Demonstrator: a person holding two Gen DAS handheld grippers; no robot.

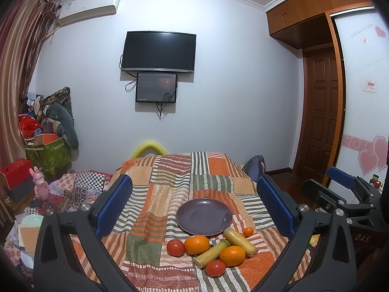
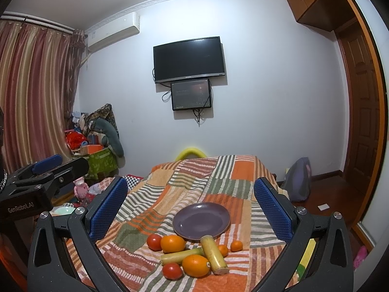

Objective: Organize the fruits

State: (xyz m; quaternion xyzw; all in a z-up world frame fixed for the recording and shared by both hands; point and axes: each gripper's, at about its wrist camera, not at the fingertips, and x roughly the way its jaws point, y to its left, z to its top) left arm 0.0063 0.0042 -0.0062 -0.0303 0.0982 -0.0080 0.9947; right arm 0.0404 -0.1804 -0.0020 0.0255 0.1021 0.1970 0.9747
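An empty purple plate [image 1: 204, 216] [image 2: 201, 221] rests on the patchwork blanket [image 1: 170, 170]. Just in front of it lie two tomatoes [image 1: 175, 247] [image 1: 215, 268], two big oranges [image 1: 197, 244] [image 1: 232, 255], two yellow-green sugarcane pieces [image 1: 211, 253] [image 1: 240, 241] and a small tangerine [image 1: 248, 231]. The right wrist view shows two small tangerines [image 2: 223, 250] [image 2: 236, 245]. My left gripper [image 1: 194, 178] hovers open above the blanket, short of the fruit, holding nothing. My right gripper [image 2: 190, 180] is likewise open and empty, beside the left one.
The blanket [image 2: 218, 170] covers a raised surface that drops off at both sides. Clutter, boxes and a pink toy [image 1: 40, 187] sit on the left. A wooden door [image 1: 321, 112] and a bag [image 2: 297, 180] are on the right. A TV [image 1: 159, 51] hangs on the far wall.
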